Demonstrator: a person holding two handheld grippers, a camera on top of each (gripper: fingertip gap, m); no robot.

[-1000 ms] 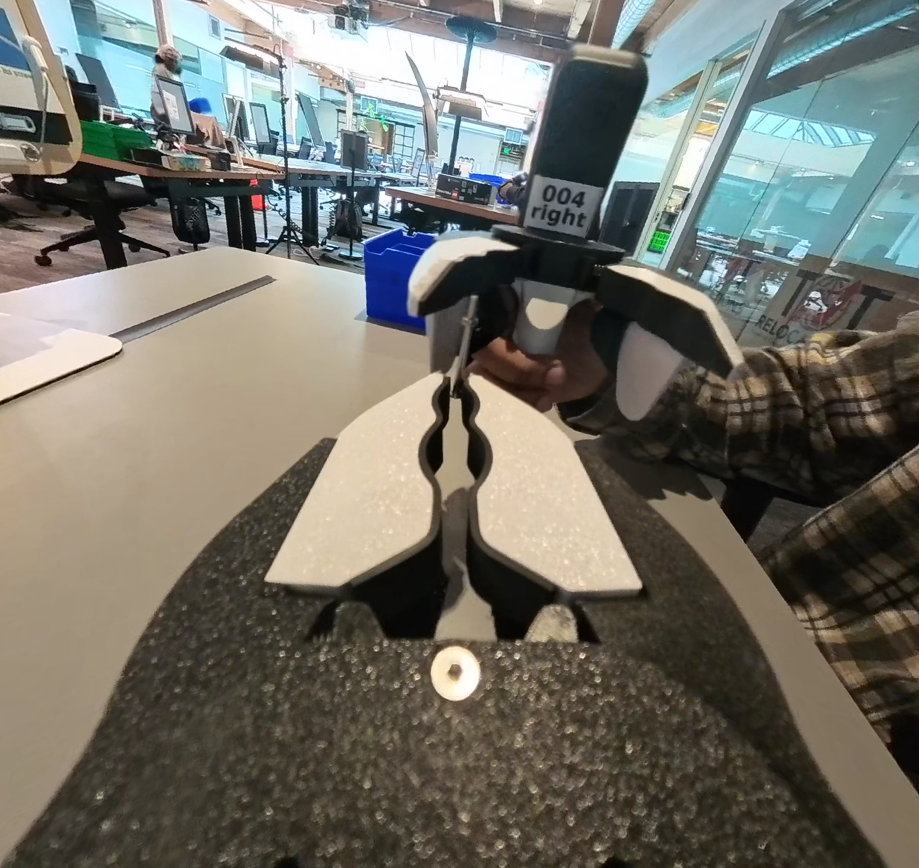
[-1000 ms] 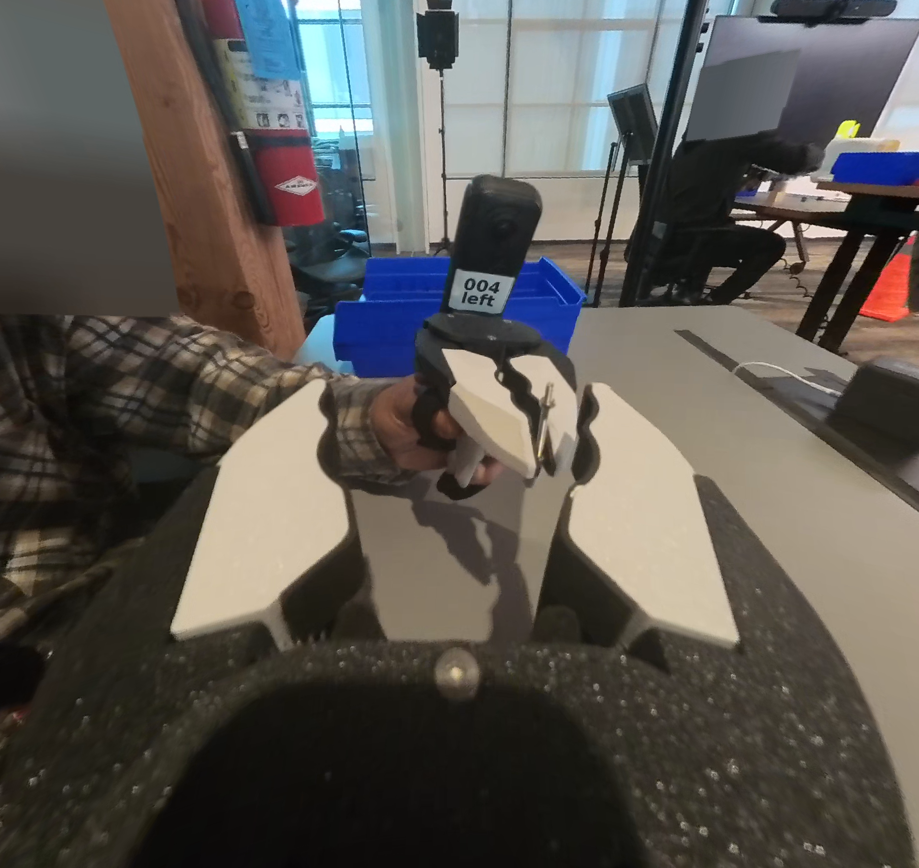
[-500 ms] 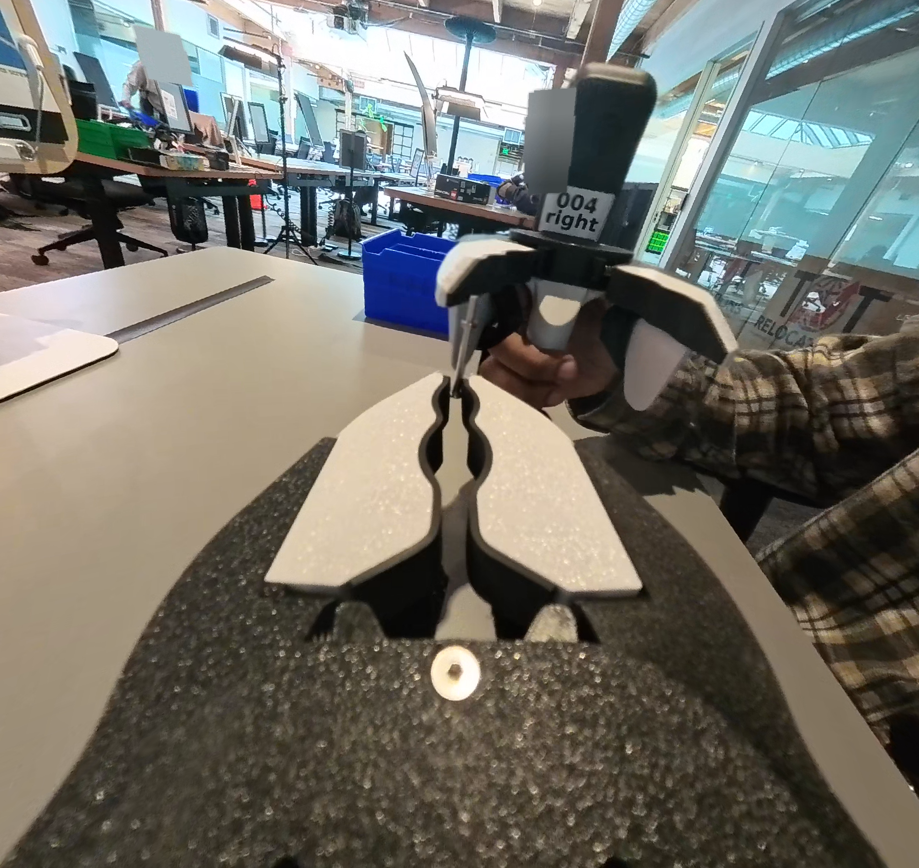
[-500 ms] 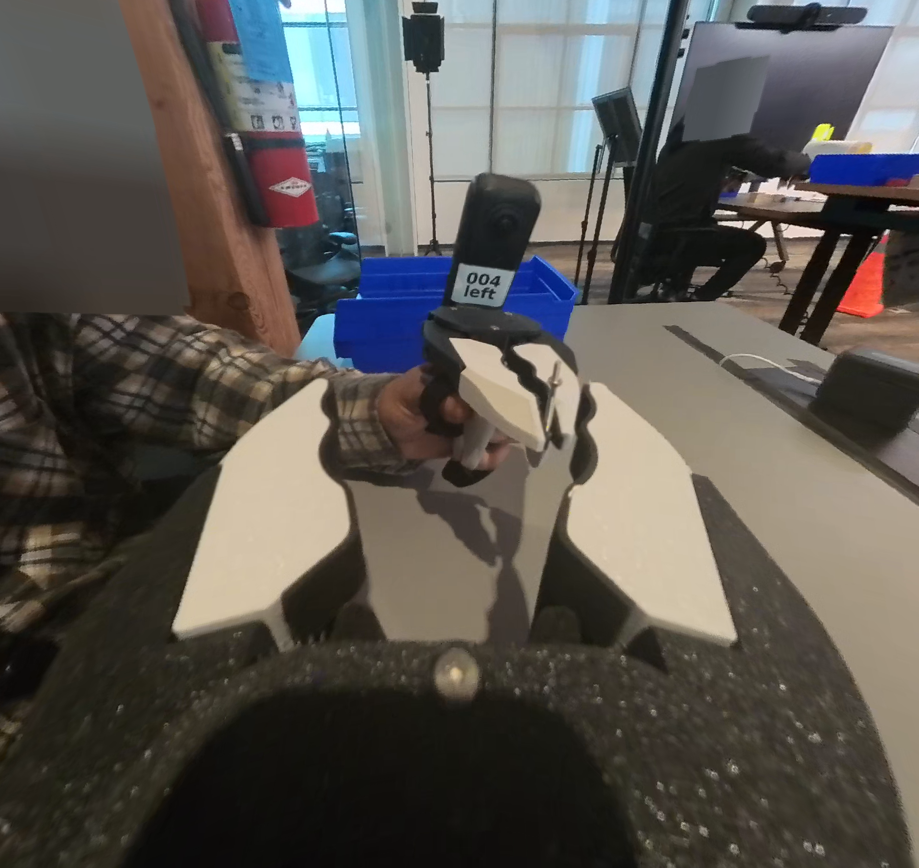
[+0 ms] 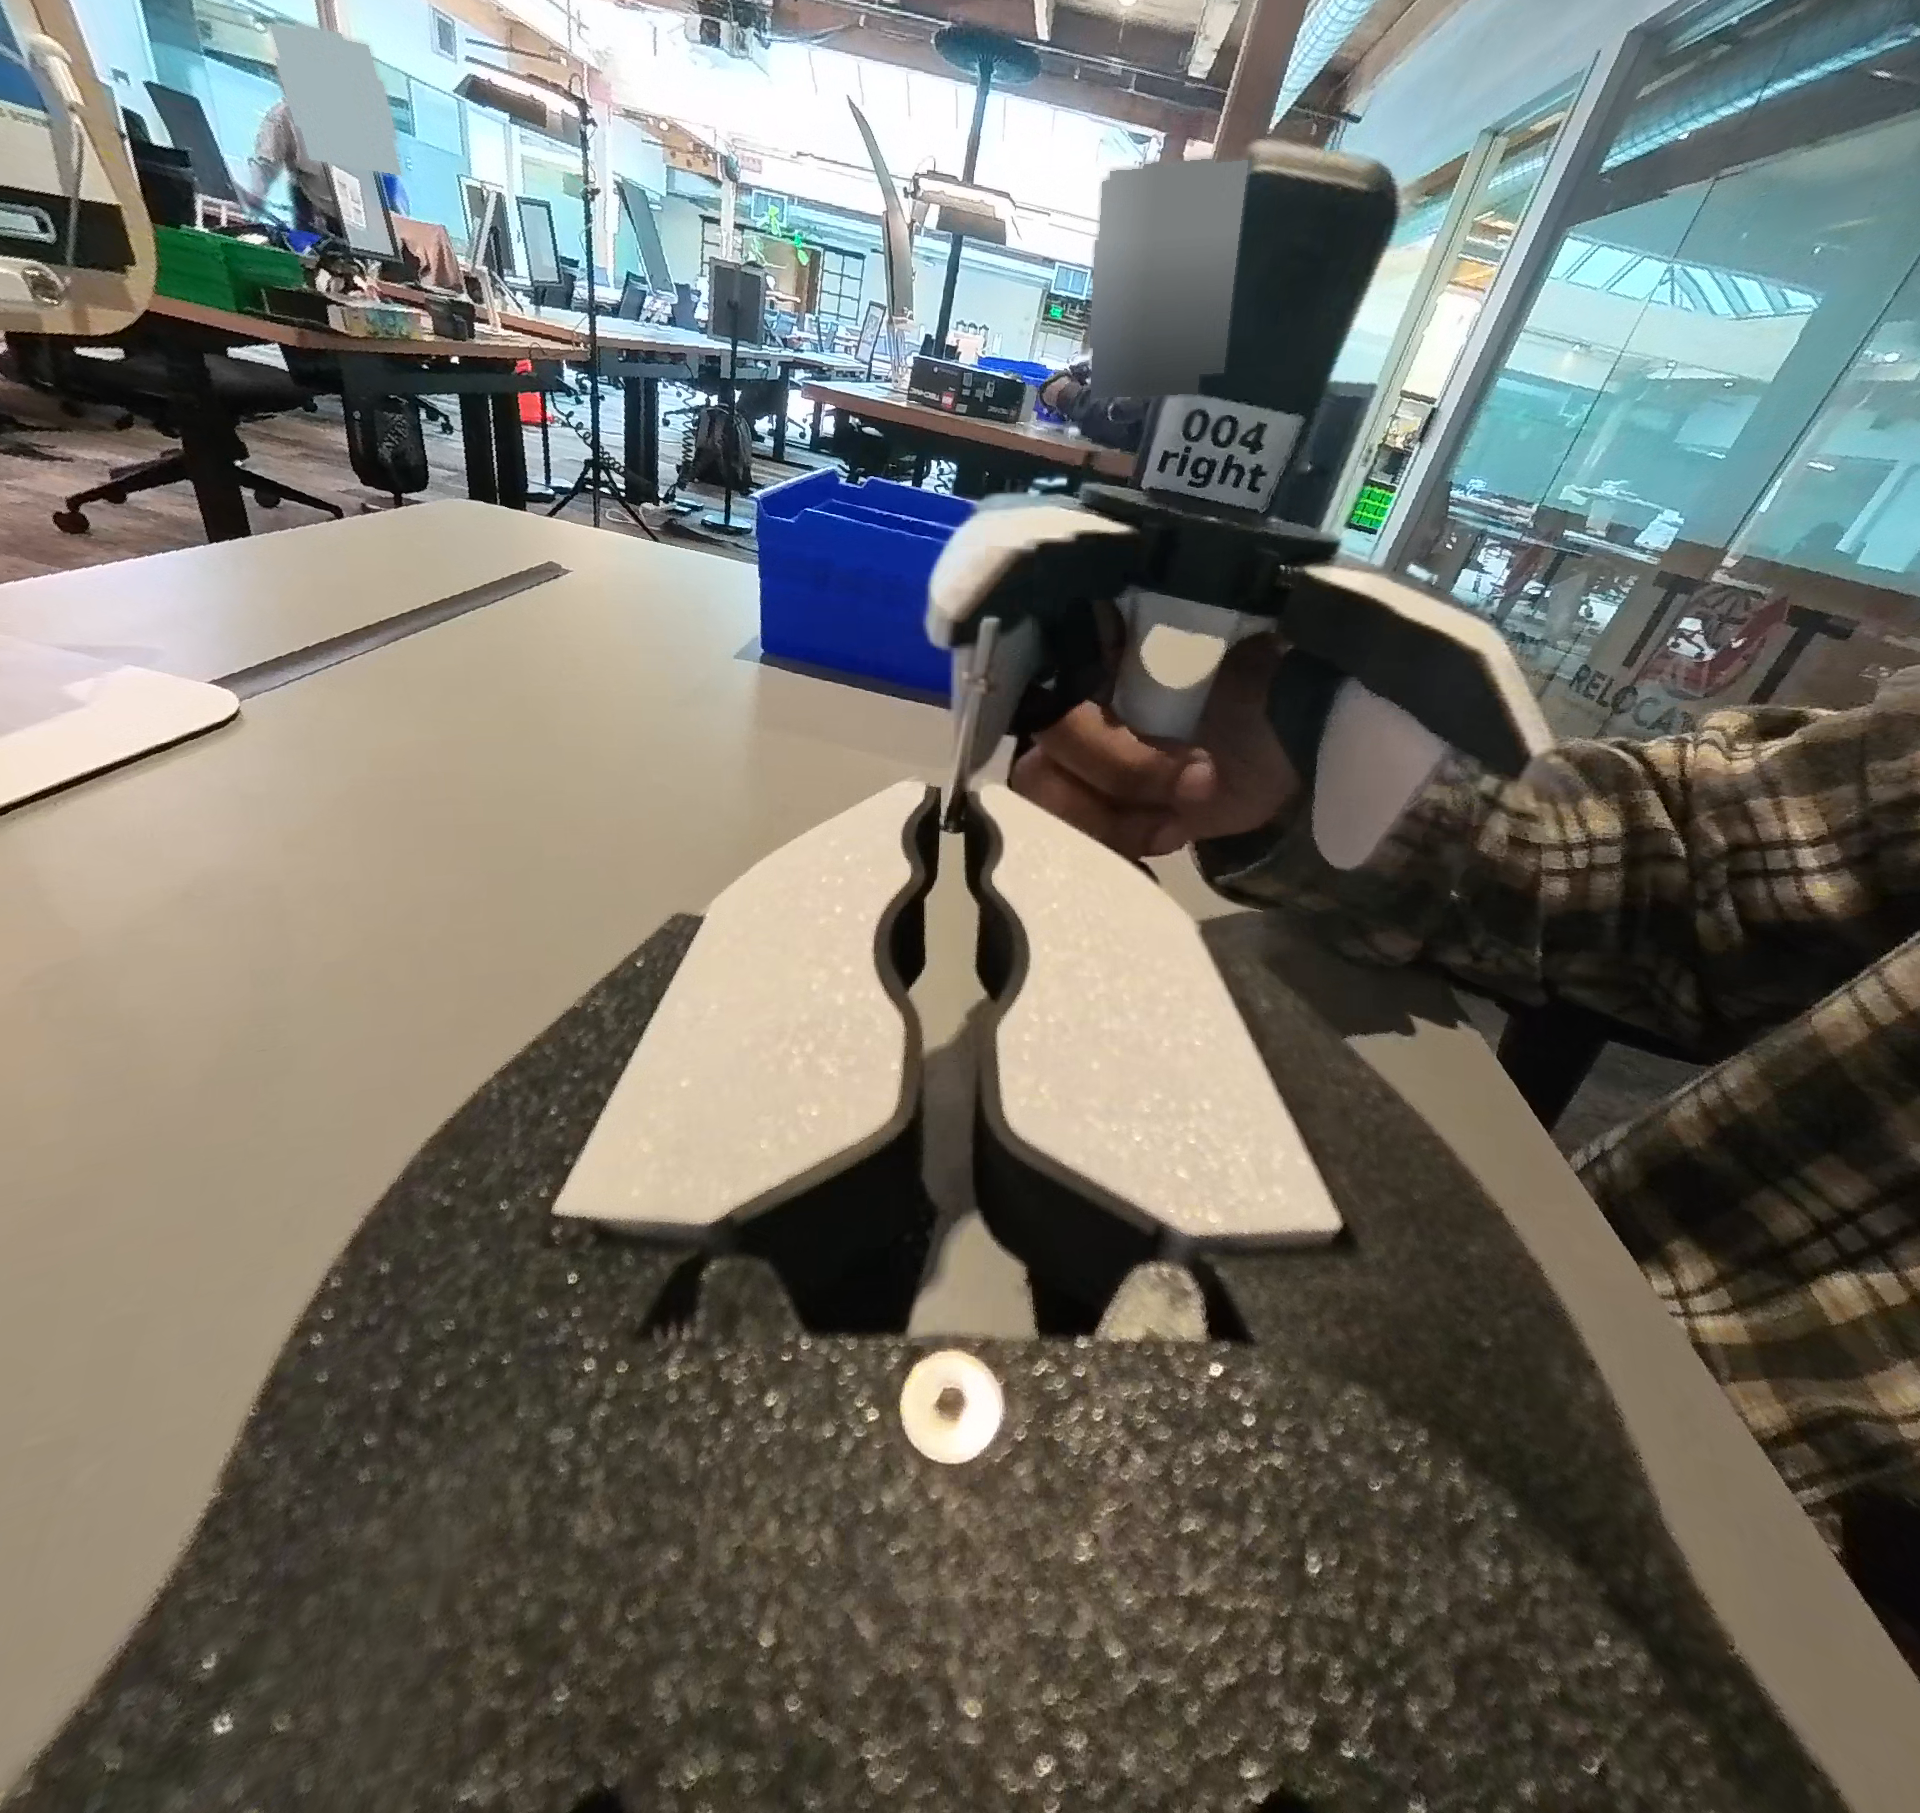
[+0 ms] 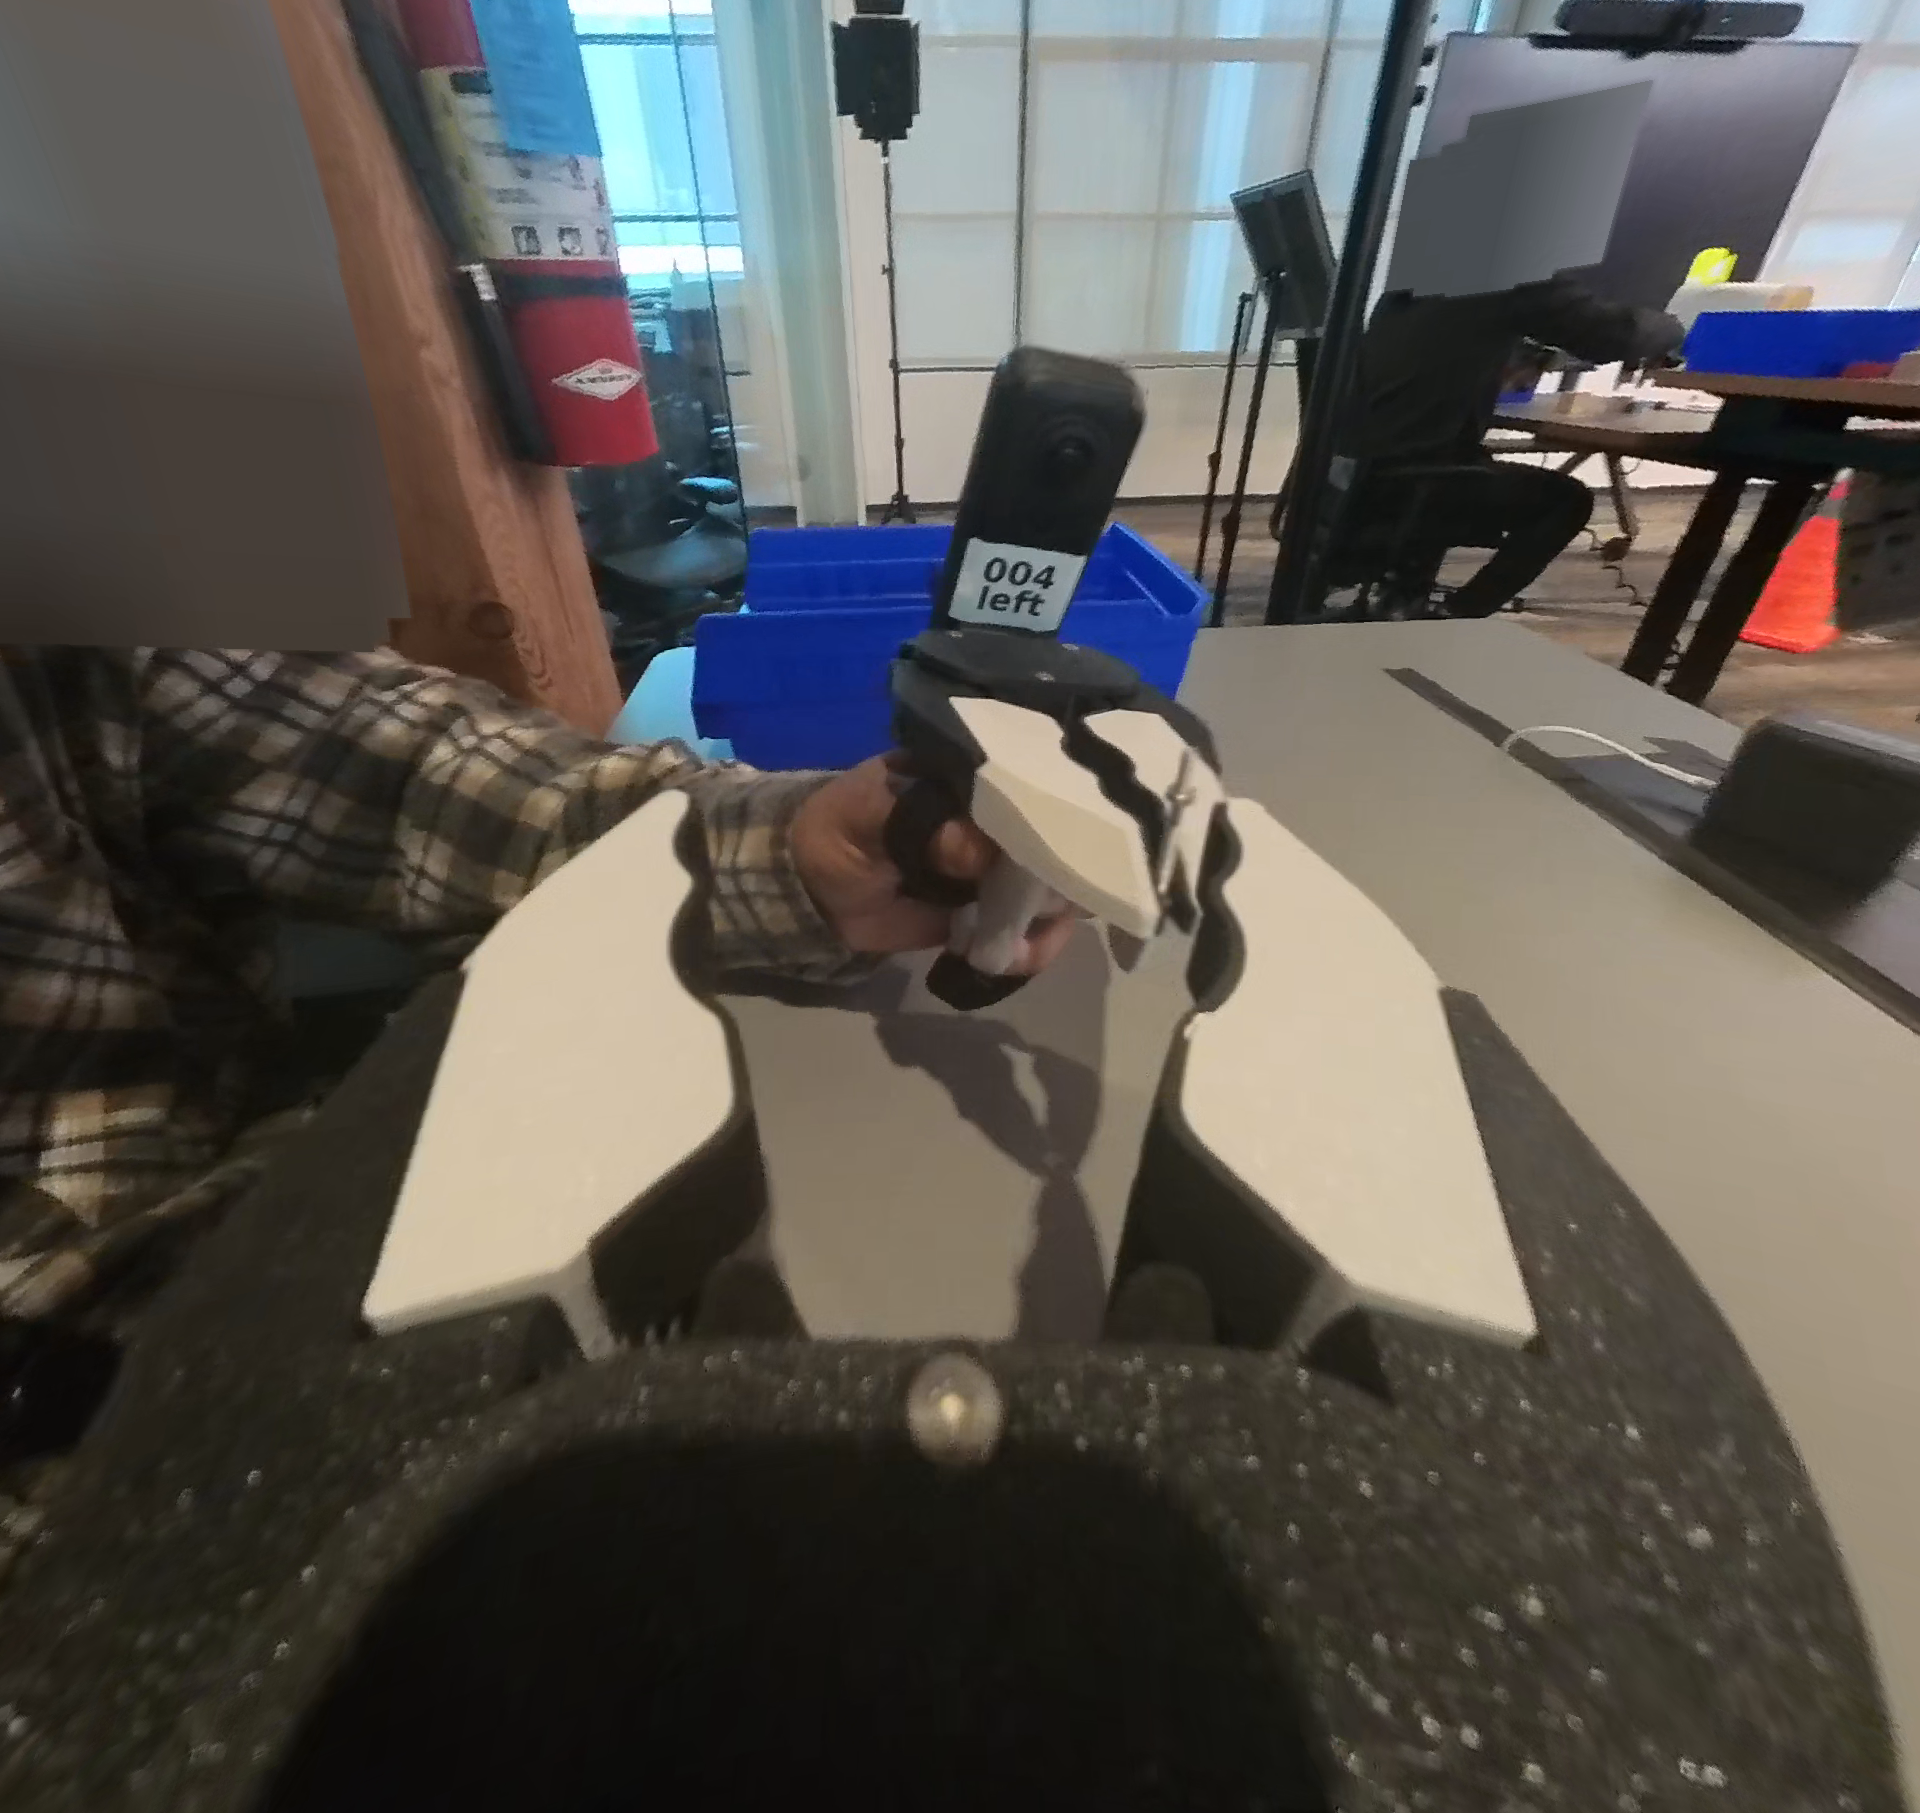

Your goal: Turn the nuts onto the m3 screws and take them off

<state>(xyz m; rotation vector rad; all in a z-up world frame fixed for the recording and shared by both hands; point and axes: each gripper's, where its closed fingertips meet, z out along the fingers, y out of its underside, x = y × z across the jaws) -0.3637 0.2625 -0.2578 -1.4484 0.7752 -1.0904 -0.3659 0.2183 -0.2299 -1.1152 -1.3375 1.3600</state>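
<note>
Left wrist view: the left tool [image 5: 954, 807] is pinched shut on the head end of a thin silver M3 screw [image 5: 968, 714], standing upright above the grey counter [image 5: 416, 828].

Right wrist view: the right tool [image 6: 951, 859] is spread wide, empty, its finger beside the shank. Any nut is too small to tell. Advice: keep the screw steady and close squarely before turning.

Each claw [image 5: 951, 813] has two pale grey fingers [image 5: 769, 1025] with wavy black inner edges on a speckled black foam body with one silver screw [image 5: 952, 1405]. A black camera [image 6: 1049, 475] tops each. Sleeves [image 5: 1662, 890] are dark-and-cream plaid.
</note>
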